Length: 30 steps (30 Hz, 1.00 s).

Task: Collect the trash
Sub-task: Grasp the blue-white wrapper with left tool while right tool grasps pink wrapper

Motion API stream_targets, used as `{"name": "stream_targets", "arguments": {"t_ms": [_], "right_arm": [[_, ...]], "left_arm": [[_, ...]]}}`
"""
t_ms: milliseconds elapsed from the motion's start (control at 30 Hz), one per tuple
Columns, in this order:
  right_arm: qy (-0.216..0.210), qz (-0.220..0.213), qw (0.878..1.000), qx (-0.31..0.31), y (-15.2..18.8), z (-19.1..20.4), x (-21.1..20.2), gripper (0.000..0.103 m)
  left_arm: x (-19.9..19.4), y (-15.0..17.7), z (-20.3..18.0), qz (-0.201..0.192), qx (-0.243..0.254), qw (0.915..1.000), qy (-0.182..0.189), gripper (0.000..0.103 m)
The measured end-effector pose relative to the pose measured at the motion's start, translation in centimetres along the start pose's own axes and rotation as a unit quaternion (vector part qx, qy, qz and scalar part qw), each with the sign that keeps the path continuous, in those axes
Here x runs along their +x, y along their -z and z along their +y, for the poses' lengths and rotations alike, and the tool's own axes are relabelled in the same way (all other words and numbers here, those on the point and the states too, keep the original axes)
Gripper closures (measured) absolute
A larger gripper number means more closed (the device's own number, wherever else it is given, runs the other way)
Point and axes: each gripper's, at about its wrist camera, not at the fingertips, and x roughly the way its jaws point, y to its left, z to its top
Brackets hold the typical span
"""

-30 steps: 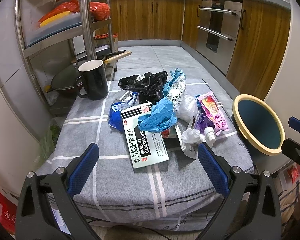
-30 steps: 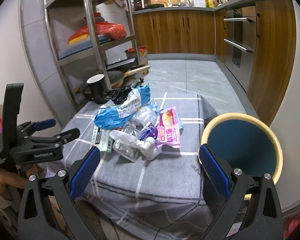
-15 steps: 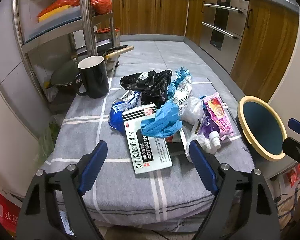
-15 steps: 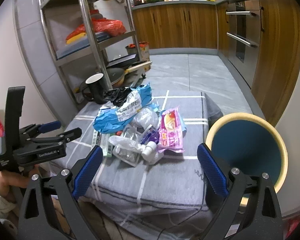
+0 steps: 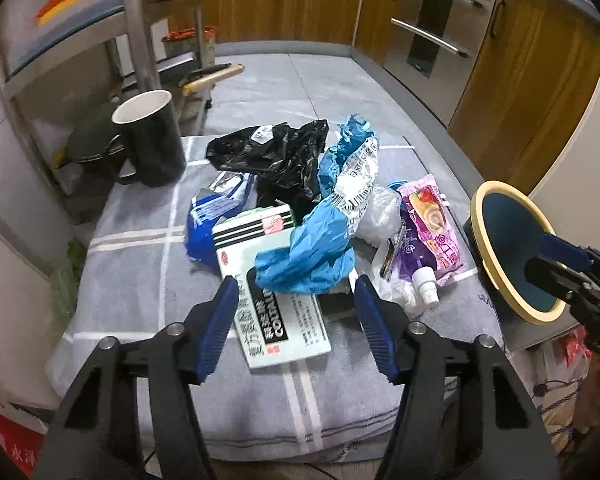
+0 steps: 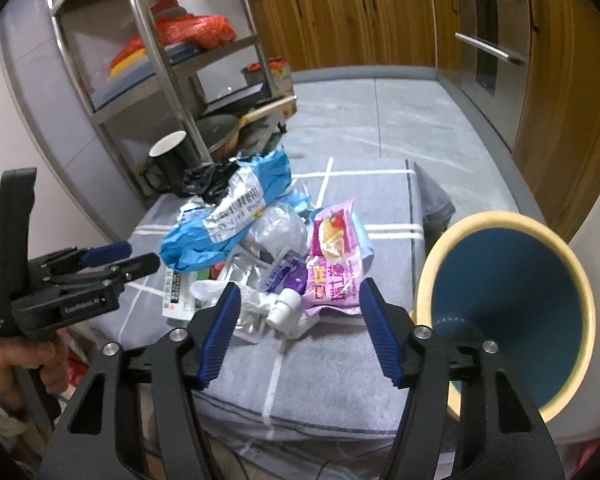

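Both grippers had closed in on the trash pile [image 5: 300,216] at frame centre; left gripper [image 5: 296,304], jaws spread, straddled the medicine box [image 5: 276,312], right gripper [image 6: 300,312] jaws spread, empty. Bin [image 6: 508,304] lower right; pickup looked imminent.

Grey cloth [image 5: 140,280] with white grid lines. On it: black mug [image 5: 150,138], black bag [image 5: 276,152], blue wrapper [image 5: 320,248], pink-purple pouch [image 5: 428,232]. Beside cloth: teal bin [image 6: 504,304], cream rim.
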Motion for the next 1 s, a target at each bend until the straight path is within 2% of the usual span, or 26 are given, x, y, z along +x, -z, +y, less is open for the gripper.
{"name": "stream_targets", "arguments": {"t_ms": [100,300,400,467,533,600,700,833,1000], "right_arm": [[0.001,0.013,1.0,0.012,-0.4,-0.6,1.4,0.04],[0.0,0.037,0.998,0.048,-1.4,-2.4,4.6,0.04],[0.001,0.048,0.997,0.062,-1.9,-3.2,6.4,0.04],[0.001,0.055,0.996,0.066,-2.0,-3.7,7.3,0.044],[0.002,0.071,0.995,0.07,-2.0,-4.2,8.7,0.047],[0.002,0.085,0.994,0.072,-1.7,-4.5,9.9,0.051],[-0.001,0.105,0.992,0.073,-1.1,-4.8,11.3,0.063],[-0.012,0.109,0.991,0.072,-0.6,-4.8,11.6,0.084],[-0.022,0.095,0.992,0.076,-0.5,-4.7,10.1,0.091]], "left_arm": [[0.9,-1.1,0.0,0.002,0.005,1.0,0.0,0.044],[3.1,-2.6,-1.1,0.024,0.033,0.9987,0.03,0.044],[4.2,-3.1,-2.0,0.032,0.057,0.9974,0.029,0.044],[4.7,-3.1,-2.3,0.038,0.069,0.9966,0.025,0.044],[5.0,-3.3,-2.3,0.046,0.071,0.9961,0.027,0.052],[5.2,-3.2,-2.2,0.052,0.071,0.9958,0.026,0.071],[5.2,-3.2,-2.1,0.055,0.078,0.9951,0.025,0.085],[4.6,-3.2,-2.2,0.049,0.076,0.9951,0.04,0.092],[2.8,-3.4,-2.3,0.02,0.069,0.9953,0.065,0.096]]}}
